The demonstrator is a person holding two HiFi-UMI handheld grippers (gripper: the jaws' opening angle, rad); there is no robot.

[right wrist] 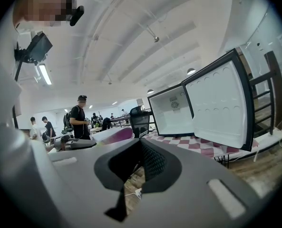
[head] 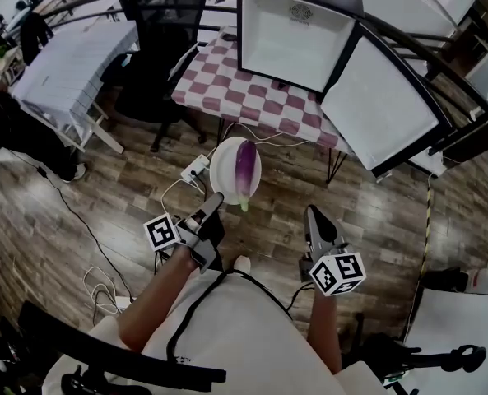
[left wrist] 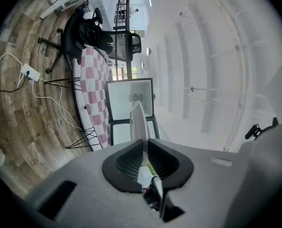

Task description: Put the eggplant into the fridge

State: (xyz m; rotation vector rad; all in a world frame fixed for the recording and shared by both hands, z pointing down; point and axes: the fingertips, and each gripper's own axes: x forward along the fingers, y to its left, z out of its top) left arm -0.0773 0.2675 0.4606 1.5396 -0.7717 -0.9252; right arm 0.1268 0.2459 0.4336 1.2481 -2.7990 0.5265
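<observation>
Roughly at the middle of the head view, the eggplant (head: 245,169) lies on a white plate (head: 221,171). The left gripper (head: 214,202) is clamped on the plate's near rim from the lower left. The right gripper (head: 311,214), at lower right, stands slightly parted and empty, well apart from the eggplant. Above, the open fridge (head: 297,35) sits on a checkered tabletop (head: 227,89).

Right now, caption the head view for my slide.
Left gripper holds a plate bearing an eggplant before the open fridge.

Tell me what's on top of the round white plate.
One purple eggplant lies on the round white plate, which the left gripper holds by its rim. The plate surface beneath it is covered.
</observation>
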